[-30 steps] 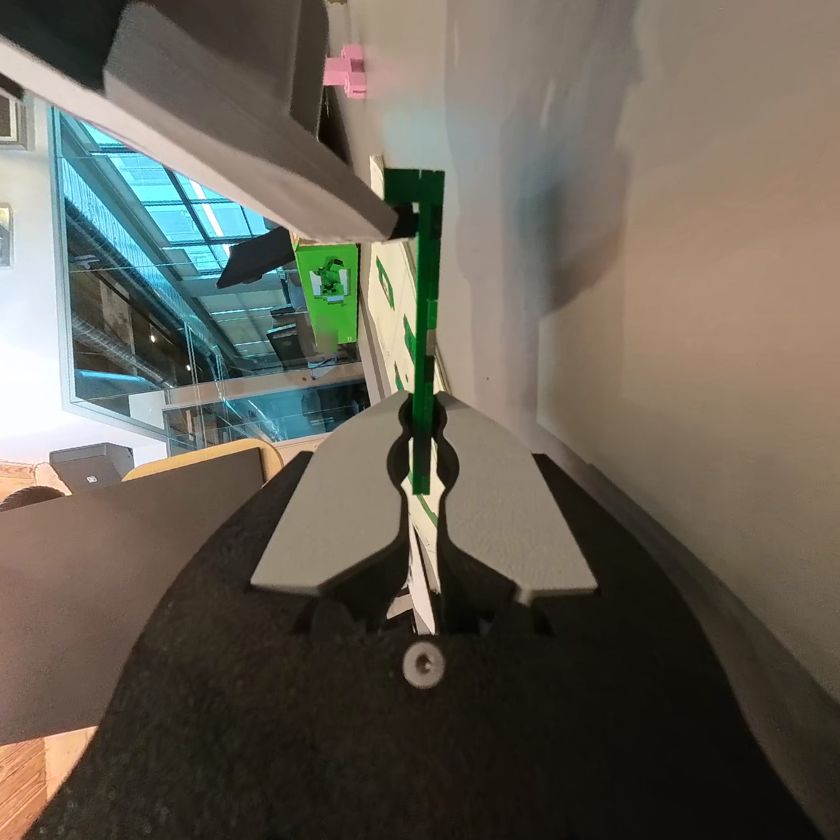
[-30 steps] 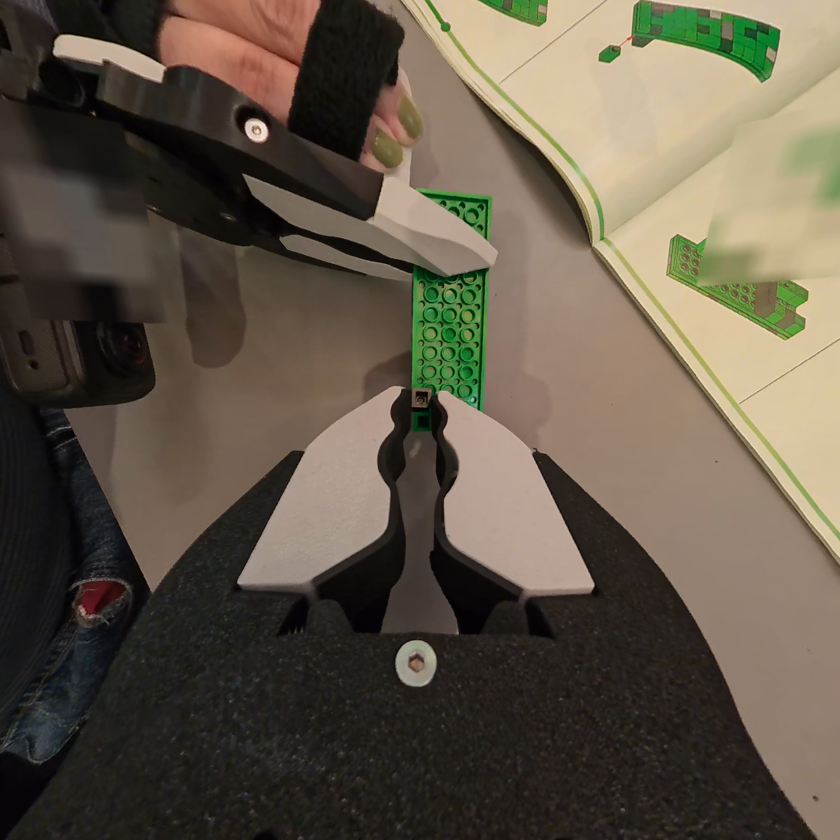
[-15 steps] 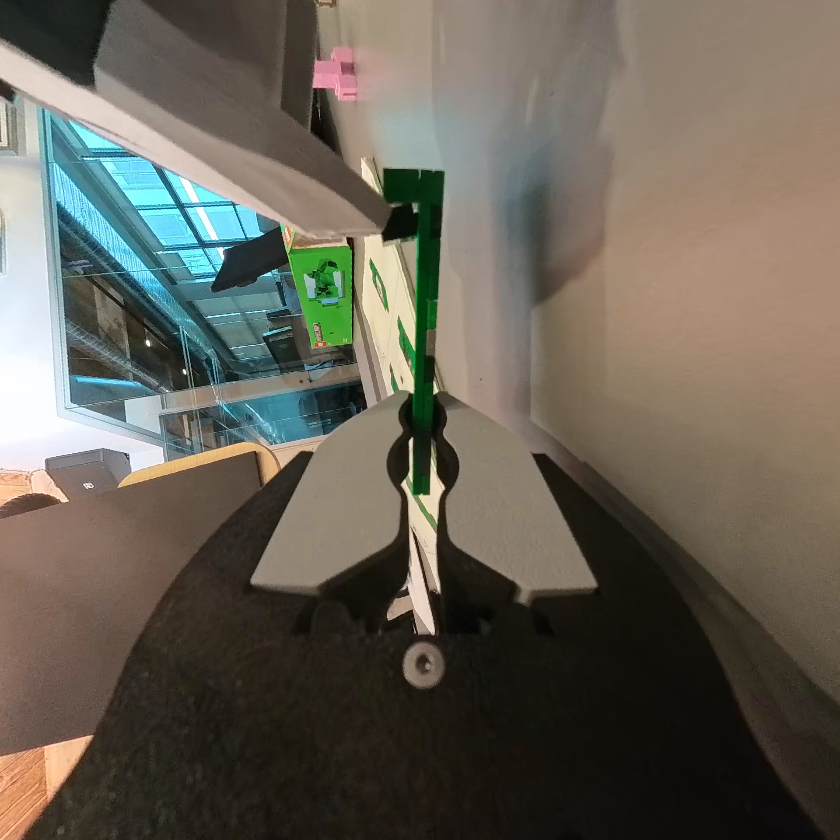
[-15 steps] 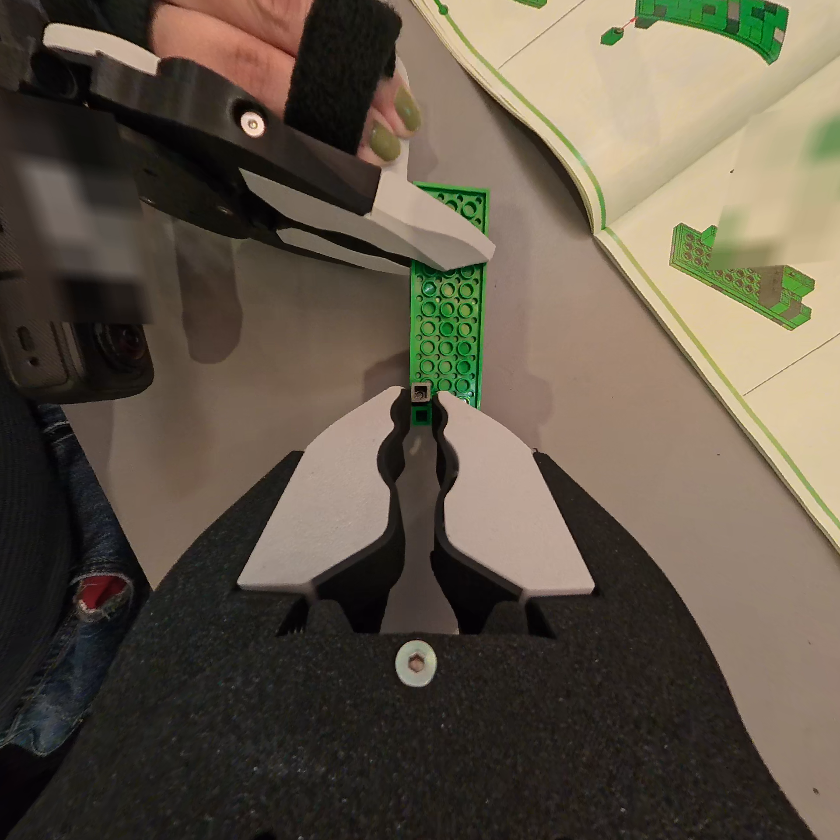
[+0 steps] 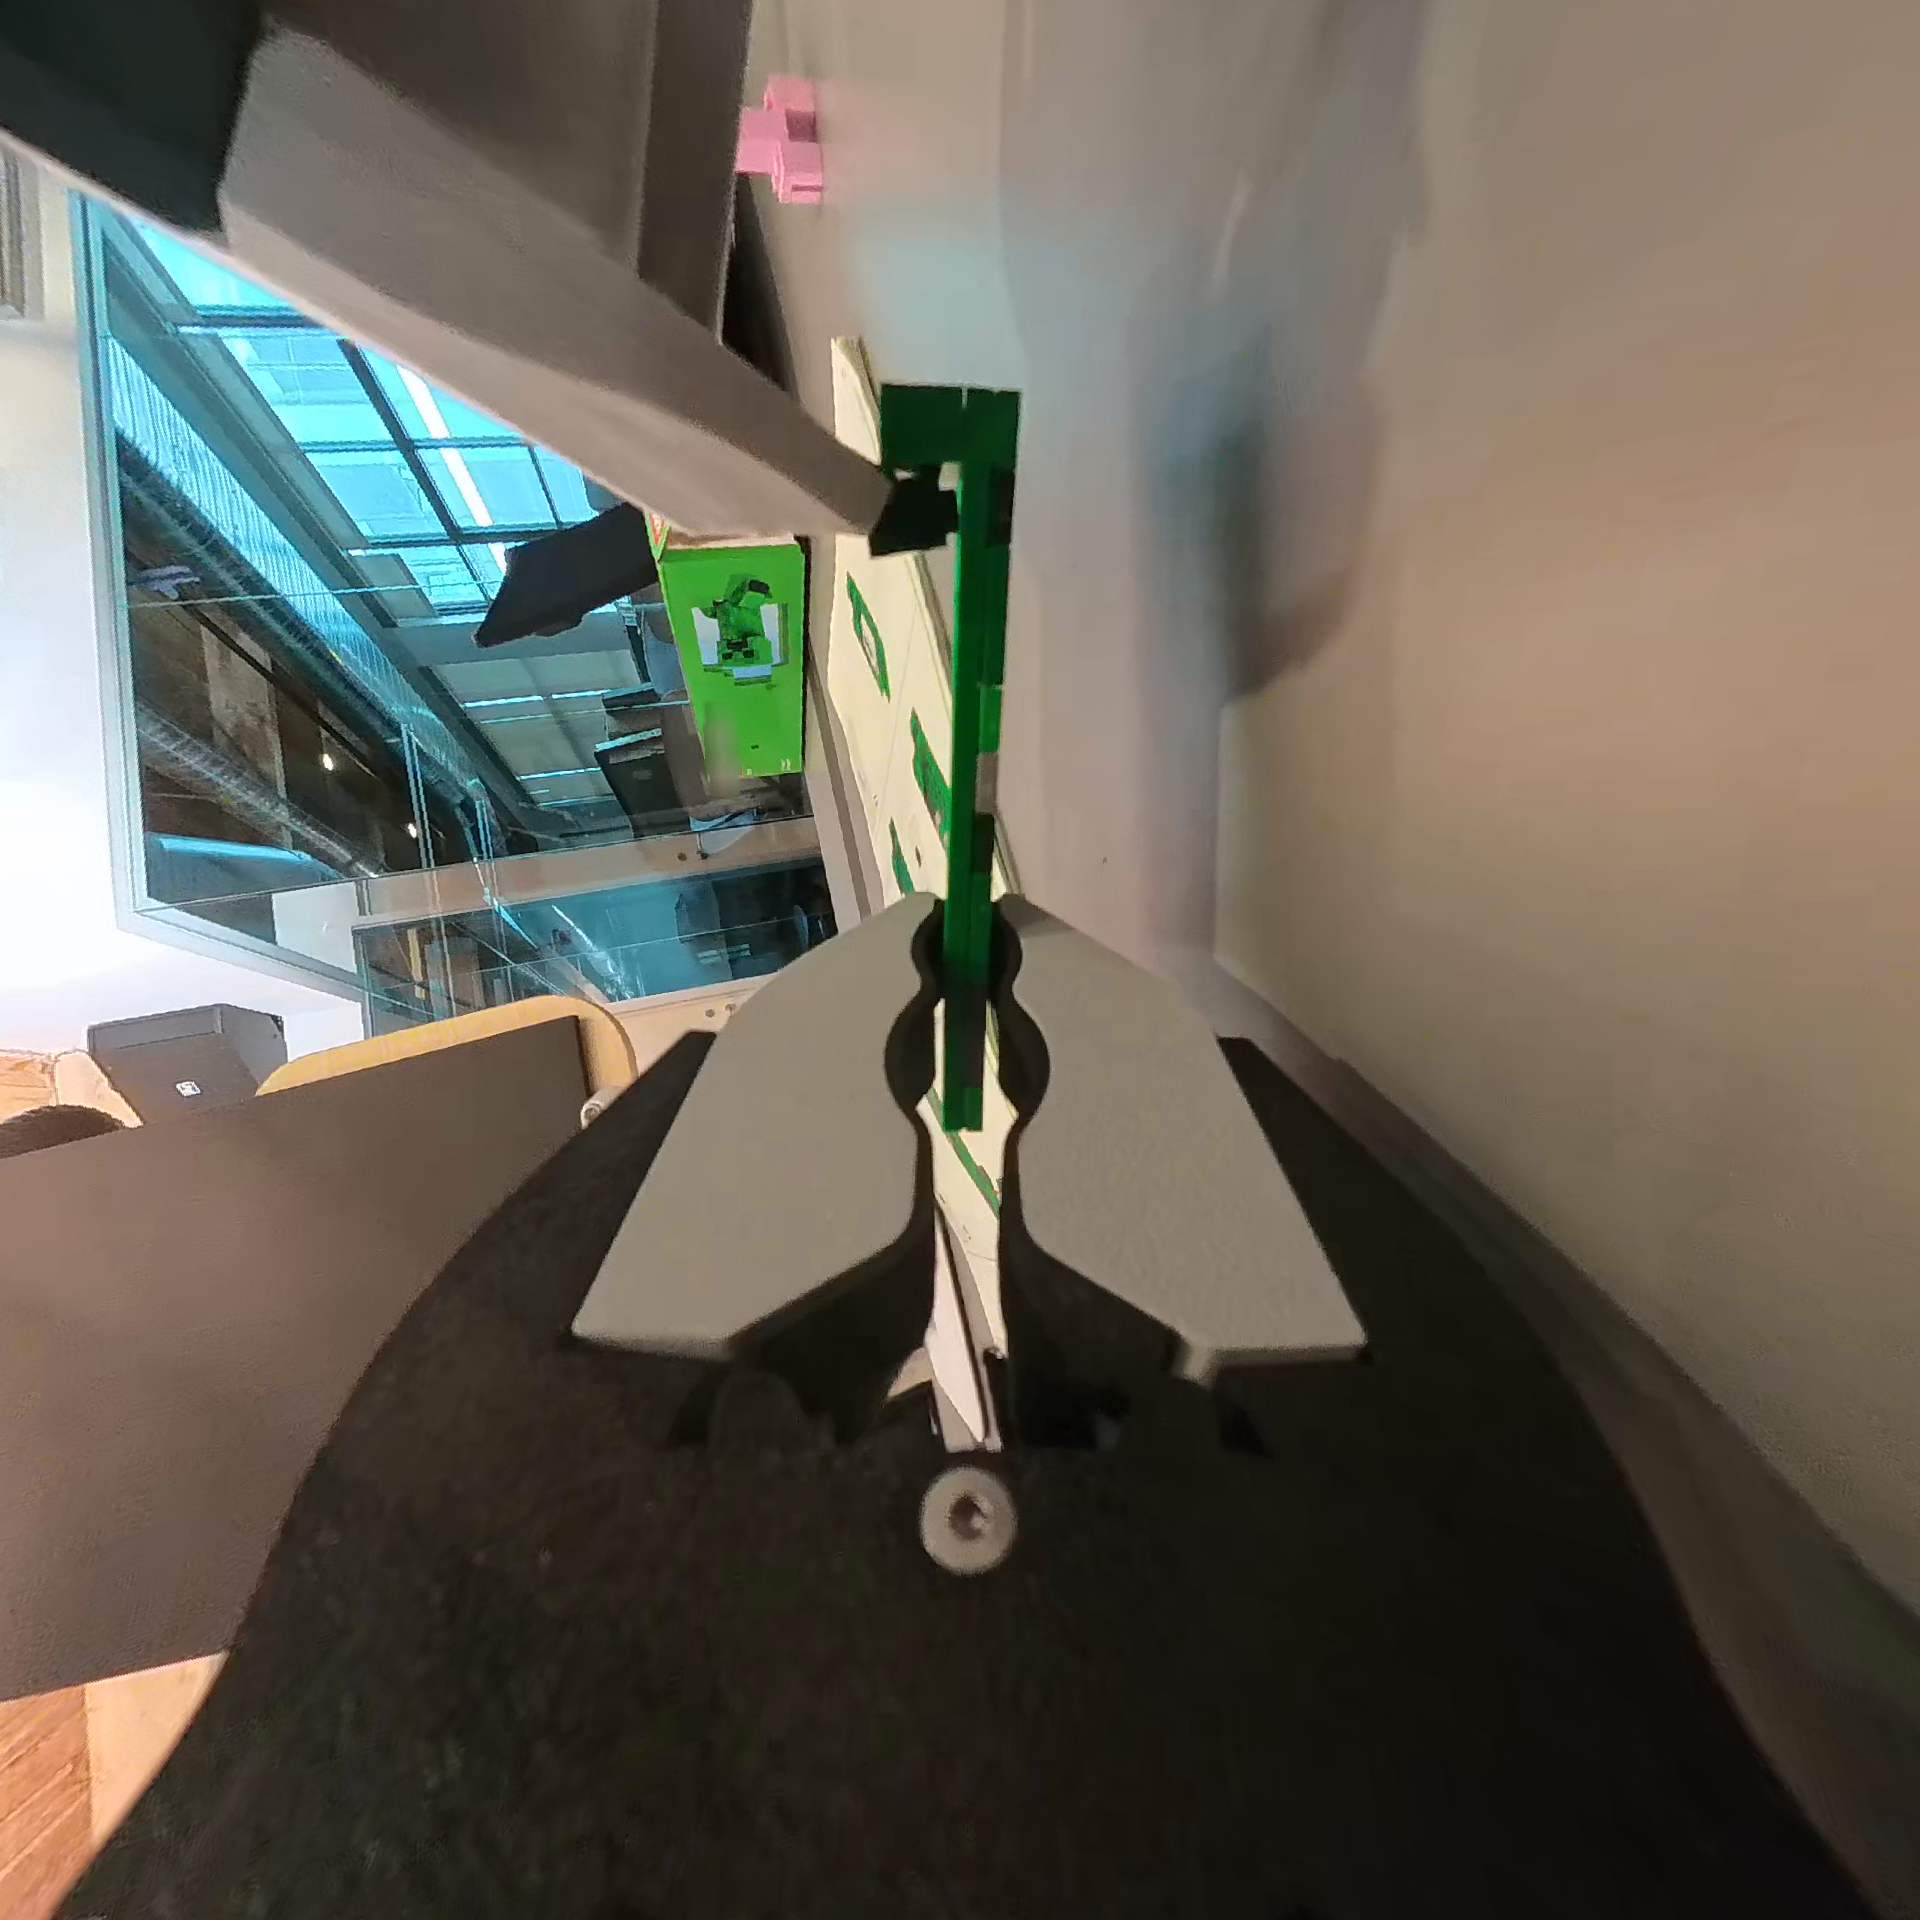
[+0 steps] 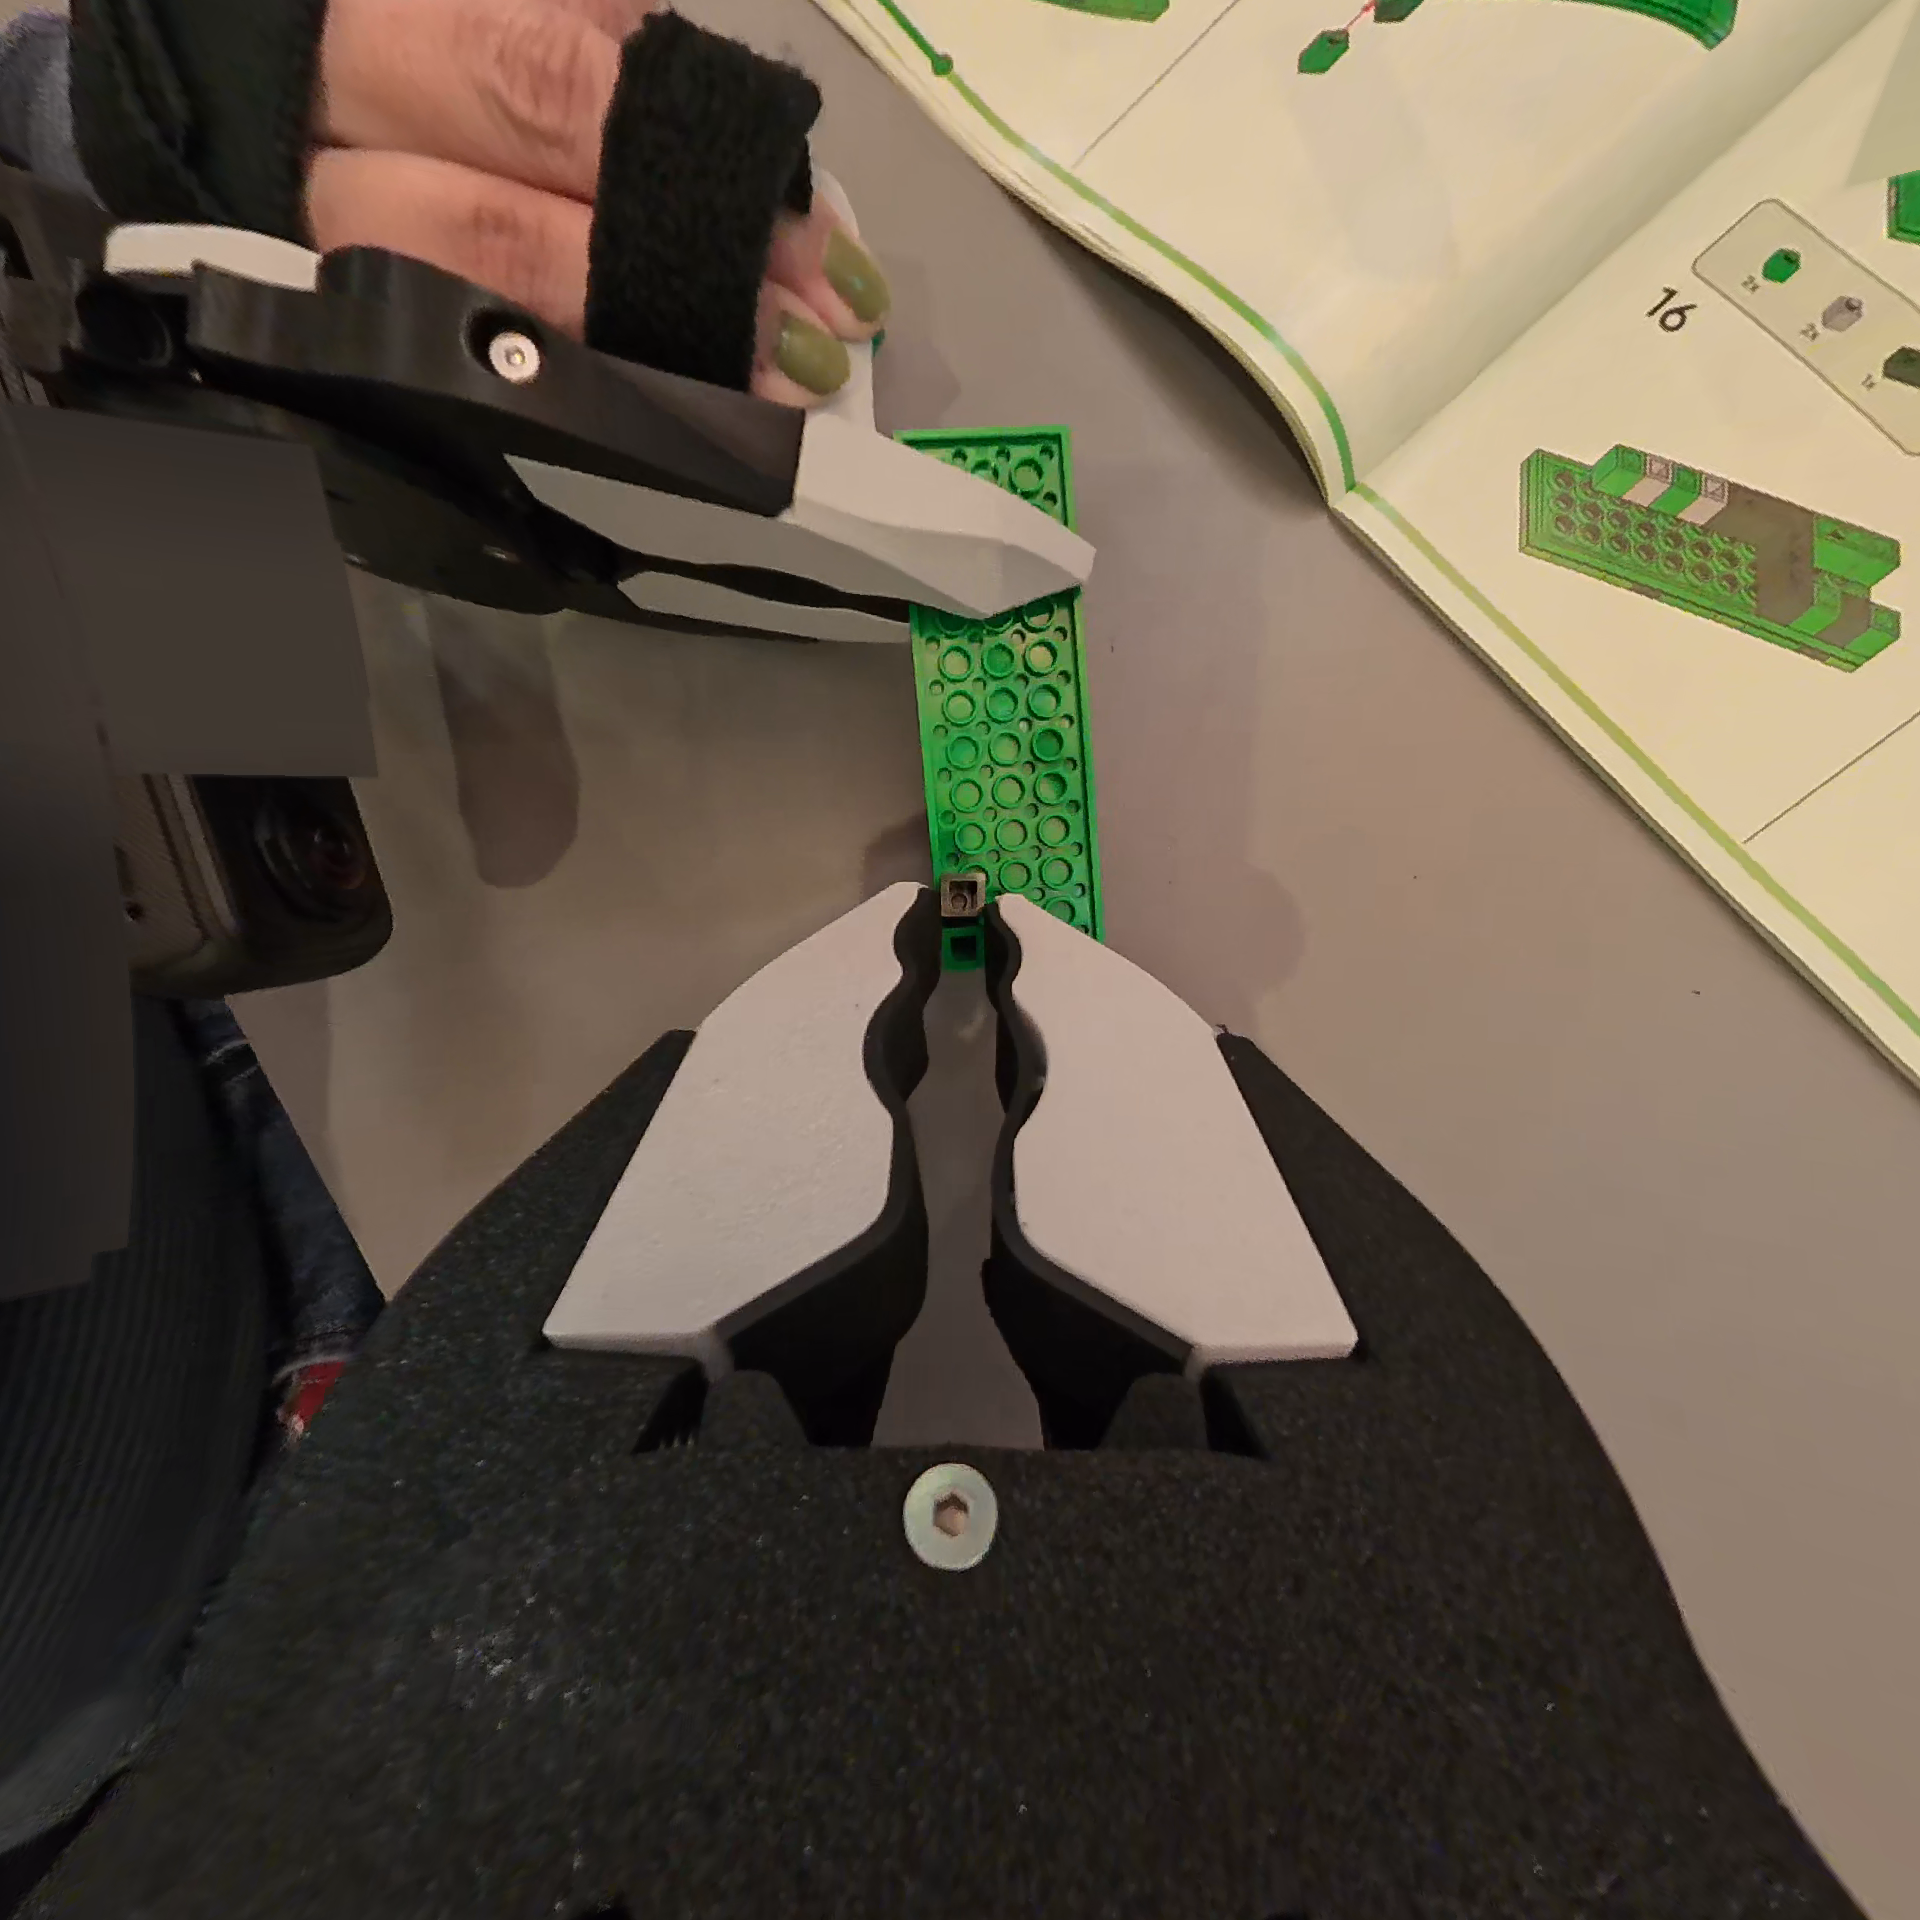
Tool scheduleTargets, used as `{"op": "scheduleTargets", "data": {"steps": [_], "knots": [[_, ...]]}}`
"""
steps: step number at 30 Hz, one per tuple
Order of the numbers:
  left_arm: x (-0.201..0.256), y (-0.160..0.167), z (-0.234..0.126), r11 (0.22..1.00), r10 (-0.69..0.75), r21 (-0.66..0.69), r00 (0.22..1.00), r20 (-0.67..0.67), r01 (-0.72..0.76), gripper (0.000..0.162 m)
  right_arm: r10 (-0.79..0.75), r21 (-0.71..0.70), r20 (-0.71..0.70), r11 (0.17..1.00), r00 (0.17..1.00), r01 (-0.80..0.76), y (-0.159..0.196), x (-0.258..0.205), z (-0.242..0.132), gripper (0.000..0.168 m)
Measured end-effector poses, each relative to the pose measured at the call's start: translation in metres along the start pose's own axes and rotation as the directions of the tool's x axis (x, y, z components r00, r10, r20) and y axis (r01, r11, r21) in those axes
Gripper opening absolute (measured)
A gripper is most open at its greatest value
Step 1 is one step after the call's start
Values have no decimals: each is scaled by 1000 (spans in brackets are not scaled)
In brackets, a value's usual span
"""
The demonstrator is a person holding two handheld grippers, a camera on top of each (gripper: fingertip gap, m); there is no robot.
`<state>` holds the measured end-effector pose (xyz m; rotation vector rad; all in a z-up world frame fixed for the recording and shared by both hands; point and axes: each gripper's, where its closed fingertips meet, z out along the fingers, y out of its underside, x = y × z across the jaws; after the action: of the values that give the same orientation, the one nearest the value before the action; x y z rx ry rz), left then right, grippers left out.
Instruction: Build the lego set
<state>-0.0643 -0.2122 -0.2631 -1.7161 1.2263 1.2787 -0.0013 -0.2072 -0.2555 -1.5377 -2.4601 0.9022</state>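
Observation:
My left gripper (image 5: 961, 940) is shut on a long green plate (image 5: 977, 644), seen edge-on and held off the grey table. In the right wrist view the plate (image 6: 1003, 727) shows its underside, with the left gripper (image 6: 987, 597) clamped across its far part. My right gripper (image 6: 961, 909) is shut on a small grey brick (image 6: 961, 896) with a green piece (image 6: 963, 948) under it, touching the plate's near end. In the left wrist view the right gripper (image 5: 878, 509) holds this small piece (image 5: 920, 514) against the plate's far end.
An open instruction booklet (image 6: 1507, 364) lies on the grey table (image 6: 1351, 1039) to the right. A pink brick (image 5: 781, 156) and a green box (image 5: 743, 665) sit farther off. A person's hand (image 6: 540, 135) holds the left gripper. About 7 centimetres separates my left fingertips from my right.
Both grippers keep their hold. The plate and both grippers have shifted slightly relative to the booklet, and the small brick stays against the plate's end.

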Motion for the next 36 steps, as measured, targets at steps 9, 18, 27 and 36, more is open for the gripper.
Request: {"op": "scheduleTargets", "data": {"steps": [9, 18, 27, 36], "knots": [[1, 2, 1, 1000, -9, -11, 1000, -8, 9, 6, -36, -18, -40, 999, 999, 35, 1, 3, 1, 8], [3, 1, 1, 1000, 3, -11, 1000, -18, -3, 6, -37, -25, -39, 999, 999, 36, 2, 1, 2, 11], [4, 4, 2, 1000, -10, -22, 1000, -28, 10, 6, -64, 2, -94, 998, 994, 65, -1, 6, -5, 23], [6, 9, 4, 995, -95, -43, 993, -66, 92, 6, -484, -14, -439, 846, 757, 533, -2, 12, -10, 53]]}}
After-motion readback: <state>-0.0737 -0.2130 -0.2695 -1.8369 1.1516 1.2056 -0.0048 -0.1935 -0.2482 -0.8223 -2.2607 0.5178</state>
